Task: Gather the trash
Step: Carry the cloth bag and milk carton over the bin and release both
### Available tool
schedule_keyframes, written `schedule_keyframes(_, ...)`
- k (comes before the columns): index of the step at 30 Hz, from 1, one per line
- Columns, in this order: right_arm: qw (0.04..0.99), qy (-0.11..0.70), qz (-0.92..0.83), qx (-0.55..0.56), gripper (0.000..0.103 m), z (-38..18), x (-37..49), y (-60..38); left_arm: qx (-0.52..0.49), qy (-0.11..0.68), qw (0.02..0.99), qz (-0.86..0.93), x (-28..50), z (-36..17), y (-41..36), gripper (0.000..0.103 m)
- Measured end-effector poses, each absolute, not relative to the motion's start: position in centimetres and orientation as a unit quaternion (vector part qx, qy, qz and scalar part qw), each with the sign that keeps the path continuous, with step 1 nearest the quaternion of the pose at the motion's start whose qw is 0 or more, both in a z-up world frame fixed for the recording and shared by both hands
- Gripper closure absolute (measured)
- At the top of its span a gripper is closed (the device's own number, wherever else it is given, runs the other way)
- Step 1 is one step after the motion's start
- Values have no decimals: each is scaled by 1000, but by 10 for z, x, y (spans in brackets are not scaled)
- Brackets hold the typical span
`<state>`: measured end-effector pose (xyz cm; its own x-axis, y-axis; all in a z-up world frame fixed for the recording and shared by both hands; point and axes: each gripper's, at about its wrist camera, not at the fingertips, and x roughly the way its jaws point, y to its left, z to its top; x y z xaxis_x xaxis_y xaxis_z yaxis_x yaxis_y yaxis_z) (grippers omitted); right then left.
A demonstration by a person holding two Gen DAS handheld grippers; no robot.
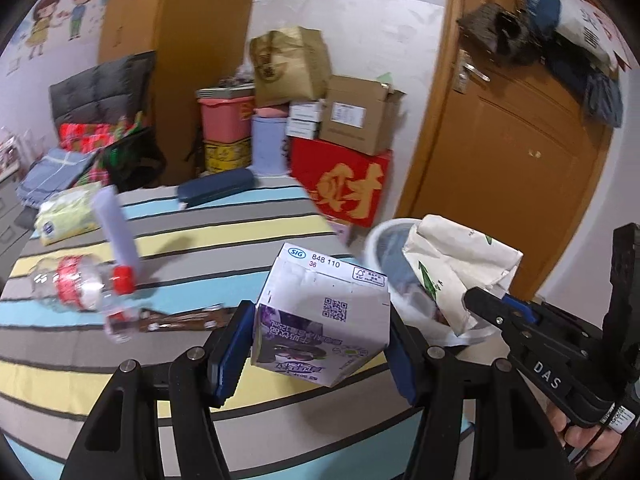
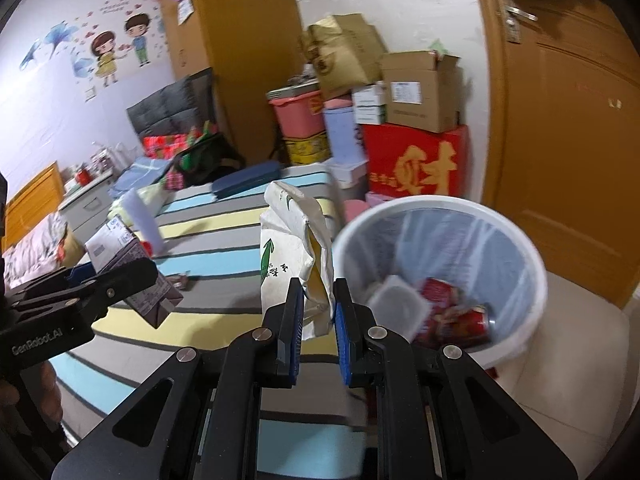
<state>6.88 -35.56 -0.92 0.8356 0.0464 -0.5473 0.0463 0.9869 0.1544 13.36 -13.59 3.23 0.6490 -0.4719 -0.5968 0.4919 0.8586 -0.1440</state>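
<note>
My left gripper (image 1: 322,332) is shut on a purple and white drink carton (image 1: 324,312), held above the striped bed; the carton (image 2: 128,268) and that gripper (image 2: 116,276) also show at the left of the right wrist view. My right gripper (image 2: 316,308) is shut on a crumpled white paper bag with a green arrow (image 2: 294,256), just left of the white trash bin (image 2: 440,208). The same bag (image 1: 452,268) hangs over the bin (image 1: 380,236) in the left wrist view. Red cans and a white lid lie inside the bin.
On the striped bed (image 1: 200,240) lie a clear bottle with a red cap (image 1: 84,284), a white tube (image 1: 116,228), a brown wrapper (image 1: 184,320), a tissue pack (image 1: 66,212) and a dark case (image 1: 216,186). Boxes (image 1: 344,148) are stacked against the wall beside a wooden door (image 1: 520,140).
</note>
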Motion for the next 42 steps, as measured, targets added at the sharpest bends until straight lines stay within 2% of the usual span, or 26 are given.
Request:
schedule_keyframes(16,950,285,-80,101,88,-9,57,-420,42,323,887,-328,127,37,-225,42)
schedule_keyframes(27,938,313,-109,97,88,-22,68,-447,58,337,870,-356,138,25,-274,42)
schedule_keyframes(42,930,336,-117,92,86,-33,84,-462,59,364,857,-361,160,5,-302,42)
